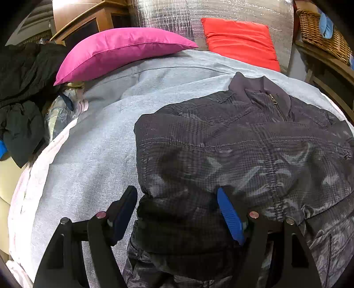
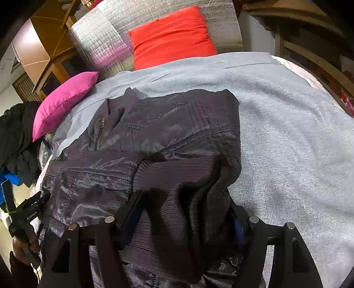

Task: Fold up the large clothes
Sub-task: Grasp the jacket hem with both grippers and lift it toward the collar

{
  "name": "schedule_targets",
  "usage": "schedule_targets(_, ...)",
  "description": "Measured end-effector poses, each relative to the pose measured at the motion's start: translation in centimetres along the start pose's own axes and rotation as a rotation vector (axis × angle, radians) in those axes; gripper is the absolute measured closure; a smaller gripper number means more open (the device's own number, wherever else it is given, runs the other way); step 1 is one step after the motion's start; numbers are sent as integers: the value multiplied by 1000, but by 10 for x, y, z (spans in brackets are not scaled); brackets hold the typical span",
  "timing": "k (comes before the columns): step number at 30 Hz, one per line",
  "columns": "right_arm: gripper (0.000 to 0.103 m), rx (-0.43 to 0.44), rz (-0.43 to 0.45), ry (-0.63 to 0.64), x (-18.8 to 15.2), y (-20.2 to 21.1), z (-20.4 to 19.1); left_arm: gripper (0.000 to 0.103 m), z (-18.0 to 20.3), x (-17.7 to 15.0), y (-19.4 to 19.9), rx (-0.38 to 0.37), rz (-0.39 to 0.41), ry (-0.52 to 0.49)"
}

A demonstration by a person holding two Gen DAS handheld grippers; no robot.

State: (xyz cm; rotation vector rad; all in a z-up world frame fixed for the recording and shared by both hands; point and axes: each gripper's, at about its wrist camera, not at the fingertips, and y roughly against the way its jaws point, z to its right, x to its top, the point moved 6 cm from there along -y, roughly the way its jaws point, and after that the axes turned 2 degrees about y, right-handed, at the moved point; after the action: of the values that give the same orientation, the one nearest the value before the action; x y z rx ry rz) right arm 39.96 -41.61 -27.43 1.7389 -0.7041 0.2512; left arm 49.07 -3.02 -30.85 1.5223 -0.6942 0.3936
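Left wrist view: low and close over near edge of bed (image 1: 93, 155), facing along fingers toward headboard end, dark jacket (image 1: 243, 155) filling right half. Right wrist view: same heading, angled slightly leftward, closer in, jacket (image 2: 154, 137) bunched right at lens. Shared between both: jacket, grey bed cover (image 2: 287, 133), pink pillow (image 1: 119, 51) (image 2: 64, 99), red pillow (image 1: 241, 42) (image 2: 172, 37), silver foil backing (image 1: 168, 15) (image 2: 99, 39).

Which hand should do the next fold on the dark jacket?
Probably the right gripper: its jaws already have the ribbed hem of the jacket bunched between them. The left gripper sits at the jacket's bottom edge with jaws wide apart, gripping nothing, so it would need to grab first.
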Motion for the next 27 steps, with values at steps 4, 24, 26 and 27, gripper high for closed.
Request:
schedule_targets(4, 30, 0, 14, 1, 0, -2, -2, 28, 0, 0, 0, -1, -2, 3)
schedule_targets(24, 42, 41, 43, -107, 0, 7, 11, 29, -13, -9, -13, -189, -92, 146)
schedule_targets(26, 42, 14, 63, -80, 1, 16, 7, 35, -16, -8, -11, -179, -89, 153)
schedule_targets(27, 42, -16, 73, -57, 2, 22, 4, 35, -16, -8, -11, -163, -90, 152)
